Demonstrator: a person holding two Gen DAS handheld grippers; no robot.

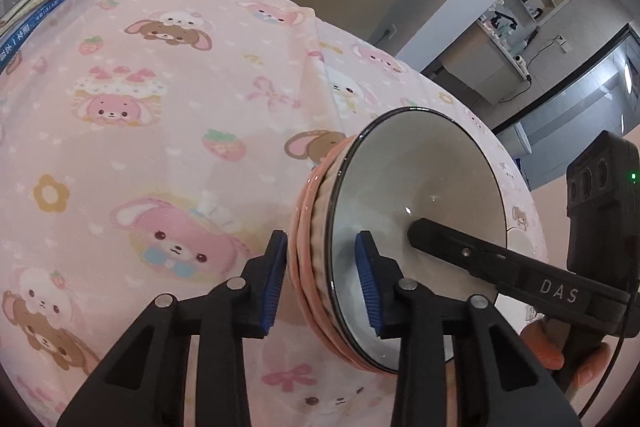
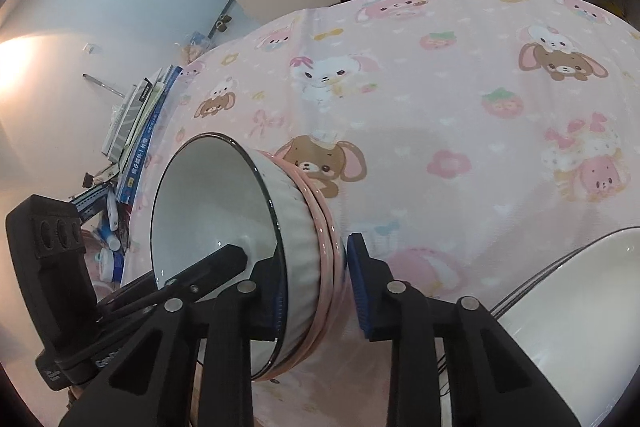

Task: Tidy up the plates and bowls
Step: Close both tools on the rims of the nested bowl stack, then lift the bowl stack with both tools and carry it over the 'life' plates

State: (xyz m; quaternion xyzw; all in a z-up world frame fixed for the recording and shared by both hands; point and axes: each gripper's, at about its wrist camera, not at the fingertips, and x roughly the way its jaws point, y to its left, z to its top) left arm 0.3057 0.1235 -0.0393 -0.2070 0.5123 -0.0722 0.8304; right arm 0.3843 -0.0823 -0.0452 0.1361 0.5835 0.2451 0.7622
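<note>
Both grippers are straddling the rim of the stacked bowls (image 1: 400, 223) on the pink cloth (image 1: 160, 147), left gripper (image 1: 322, 283) and right gripper (image 2: 316, 287) jaws narrowed around it without clearly pinching, so an uneven lift is risking the pink bowls (image 2: 328, 227) slipping.

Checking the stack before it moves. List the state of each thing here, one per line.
white bowl: nested in the pink bowls, empty.
pink bowls: stacked under it, on the cloth.
left tongs: straddling the stack's wall.
right tongs: straddling the opposite wall.
white dishes: stacked at the right, empty.
</note>
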